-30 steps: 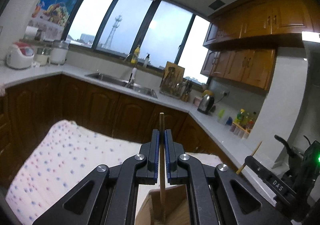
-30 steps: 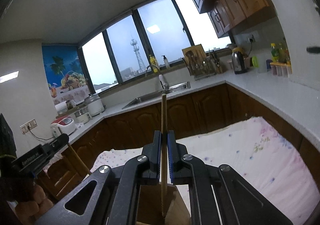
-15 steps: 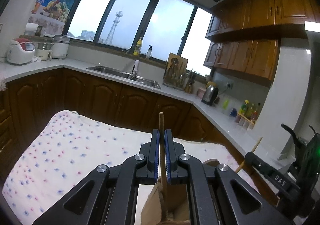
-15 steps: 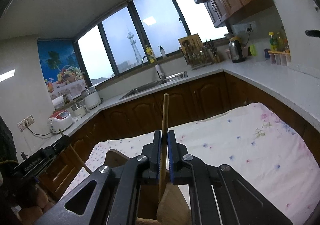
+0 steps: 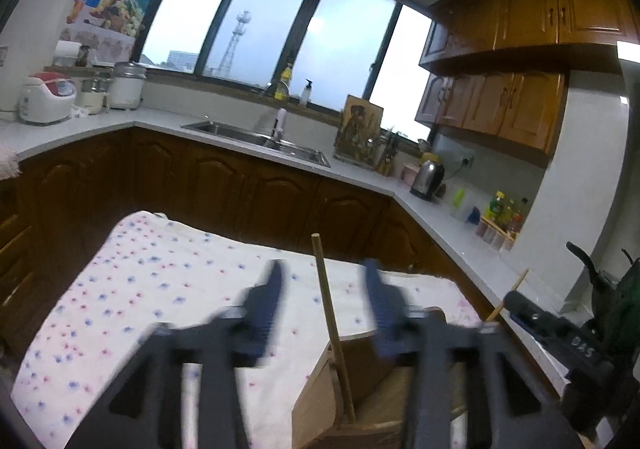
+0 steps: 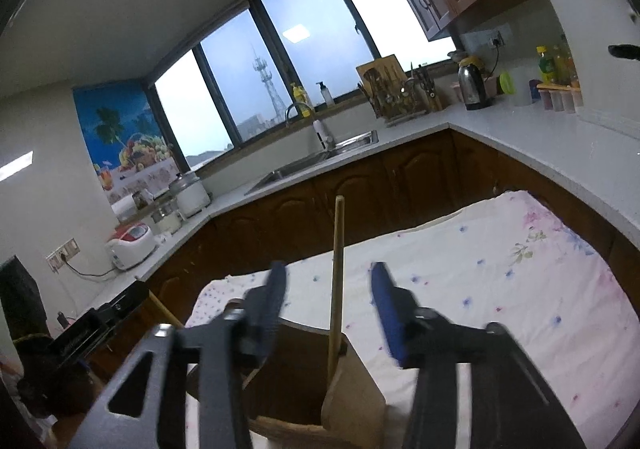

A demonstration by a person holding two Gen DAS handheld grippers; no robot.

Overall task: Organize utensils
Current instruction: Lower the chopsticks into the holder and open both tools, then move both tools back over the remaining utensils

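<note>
Both my grippers have just been opening, sticks loose between the jaws.
Left gripper [image 5: 322, 289] and right gripper [image 6: 330, 291] stand half open; each wooden stick [image 5: 332, 325] [image 6: 336, 285] stands upright in the holder [image 6: 356, 381] on the near cloth [image 5: 132, 289].

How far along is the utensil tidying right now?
Done: one wooden stick and a wooden spatula stand in the wooden holder. In hand: nothing; the left hand-held gripper and right hand-held gripper have just been opening, jaws clear of the handles. Left: no other loose utensils show on the floral cloth.

utensils [image 6: 335, 273] in holder [image 6: 352, 401], on cloth [image 6: 500, 289]
</note>
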